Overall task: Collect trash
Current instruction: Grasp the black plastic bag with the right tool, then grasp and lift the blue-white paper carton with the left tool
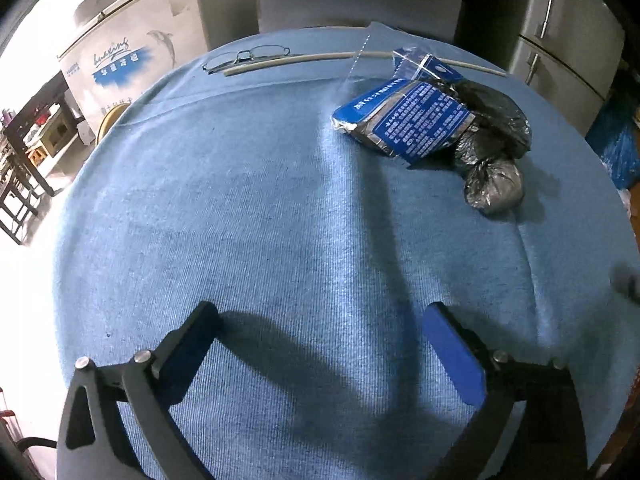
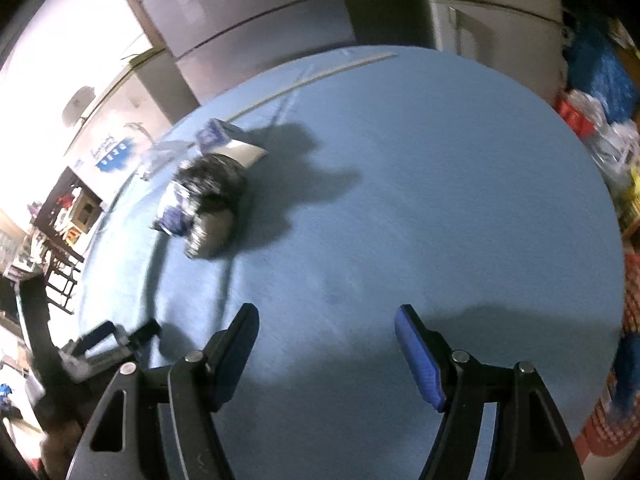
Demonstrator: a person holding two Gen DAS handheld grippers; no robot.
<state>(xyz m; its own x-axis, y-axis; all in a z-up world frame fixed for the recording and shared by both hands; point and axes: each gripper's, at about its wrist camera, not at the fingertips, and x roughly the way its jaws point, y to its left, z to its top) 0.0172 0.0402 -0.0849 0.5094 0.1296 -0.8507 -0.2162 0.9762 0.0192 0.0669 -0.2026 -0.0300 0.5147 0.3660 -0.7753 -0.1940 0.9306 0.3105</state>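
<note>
Trash packet (image 1: pixel 404 120), blue printed label

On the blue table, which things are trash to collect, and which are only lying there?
Trash to collect:
- blue printed packet
- crumpled black bags
- clear wrapper

Only lying there:
- eyeglasses
- thin stick
- blue tablecloth

The left hand-held gripper (image 1: pixel 320 320) points steeply down with its jaws spread wide and nothing between them, while the right hand-held gripper (image 2: pixel 326 320) tilts down likewise, jaws parted and empty.
</note>
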